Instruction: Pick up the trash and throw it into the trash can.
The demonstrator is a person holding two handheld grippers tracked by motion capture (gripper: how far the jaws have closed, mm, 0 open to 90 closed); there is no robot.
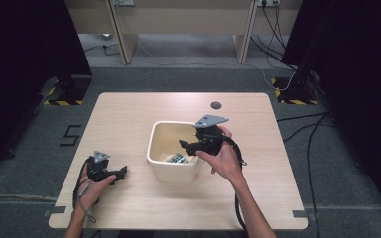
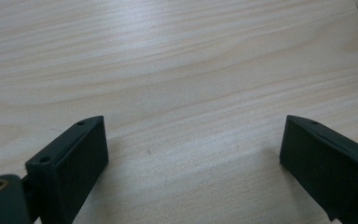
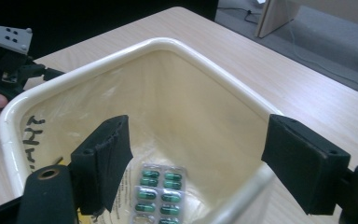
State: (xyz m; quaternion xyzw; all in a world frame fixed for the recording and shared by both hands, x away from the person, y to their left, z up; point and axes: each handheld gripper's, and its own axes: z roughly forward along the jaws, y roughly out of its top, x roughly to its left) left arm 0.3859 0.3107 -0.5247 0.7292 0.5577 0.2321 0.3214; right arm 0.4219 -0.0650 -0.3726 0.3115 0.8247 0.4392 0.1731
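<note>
Over the cream tub (image 1: 172, 166), the right gripper (image 1: 188, 146) is held, empty and half open.
The pill pack (image 3: 157, 192) is seen directly beneath it on the tub floor; the left gripper (image 1: 122, 172) is rested wide open on the worktop (image 1: 129, 114).

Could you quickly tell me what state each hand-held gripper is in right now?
Left hand-held gripper: open, nothing held.
Right hand-held gripper: open over the bin, nothing held.
</note>
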